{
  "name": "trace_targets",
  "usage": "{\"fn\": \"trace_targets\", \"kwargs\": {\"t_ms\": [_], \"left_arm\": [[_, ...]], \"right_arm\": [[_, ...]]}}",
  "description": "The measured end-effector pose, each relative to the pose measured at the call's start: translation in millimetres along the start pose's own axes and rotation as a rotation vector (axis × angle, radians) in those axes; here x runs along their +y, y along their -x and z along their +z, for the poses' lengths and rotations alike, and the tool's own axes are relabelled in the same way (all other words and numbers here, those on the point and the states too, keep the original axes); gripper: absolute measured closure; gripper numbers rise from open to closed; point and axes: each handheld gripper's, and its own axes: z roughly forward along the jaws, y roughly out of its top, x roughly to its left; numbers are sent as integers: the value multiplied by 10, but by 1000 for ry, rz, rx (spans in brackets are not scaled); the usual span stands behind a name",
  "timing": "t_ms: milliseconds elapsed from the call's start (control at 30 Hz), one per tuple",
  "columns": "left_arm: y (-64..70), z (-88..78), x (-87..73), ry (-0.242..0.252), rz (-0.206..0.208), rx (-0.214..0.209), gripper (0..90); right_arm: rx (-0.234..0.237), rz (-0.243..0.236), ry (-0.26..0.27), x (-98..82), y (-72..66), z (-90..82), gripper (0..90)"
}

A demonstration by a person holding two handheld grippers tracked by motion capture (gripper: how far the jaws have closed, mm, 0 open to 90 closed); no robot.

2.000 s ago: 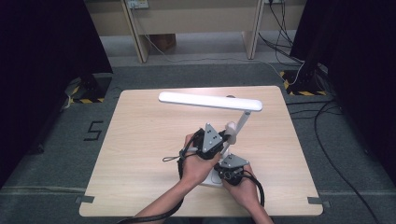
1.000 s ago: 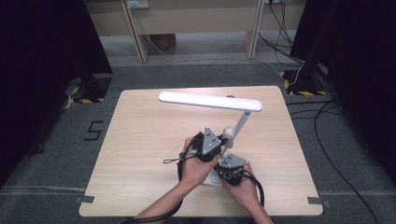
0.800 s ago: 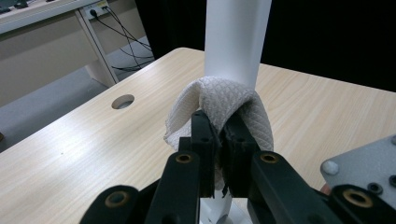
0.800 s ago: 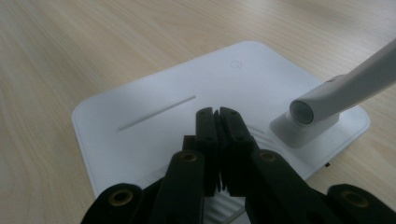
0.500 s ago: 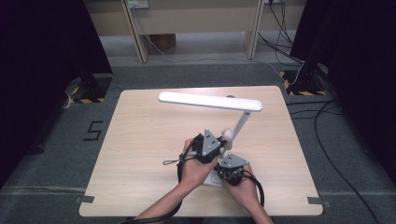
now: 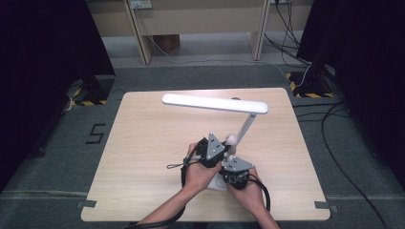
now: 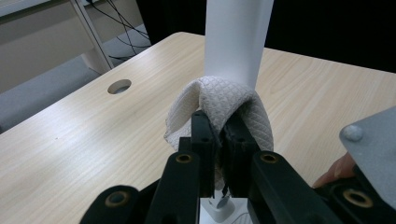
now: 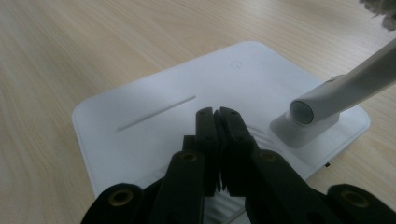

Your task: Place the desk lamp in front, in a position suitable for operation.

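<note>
Pale wood grain covers the table (image 6: 143, 157), which stands on grey carpet in a dark-walled room, with cables trailing at the upper right of the high view. A white desk lamp (image 6: 215, 103) occupies the centre of the frame, its long head lit and its stem (image 6: 244, 129) slanting down to the base (image 8: 154, 121) at lower centre. The left gripper (image 7: 218, 140) has its jaws pinched shut on a folded, quilted cloth (image 7: 219, 100), pressed against the stem just ahead. The right gripper (image 8: 217, 116) rests closed and empty on the flat base, beside the stem's hinge (image 8: 308, 112). A round cable hole (image 7: 119, 86) lies farther off in the tabletop.
</note>
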Motion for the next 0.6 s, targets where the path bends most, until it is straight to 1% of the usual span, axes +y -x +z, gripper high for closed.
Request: {"fn": "trace_targets", "kwargs": {"t_ms": [367,600], "left_arm": [[-9,36,-64,-17,-12,-6,846],[-19,61,-122,-38,-15,-3,846]], "right_arm": [[-2,-3,-1,0,1,0,874],[-3,-2,1,-2,2,0,874]]}}
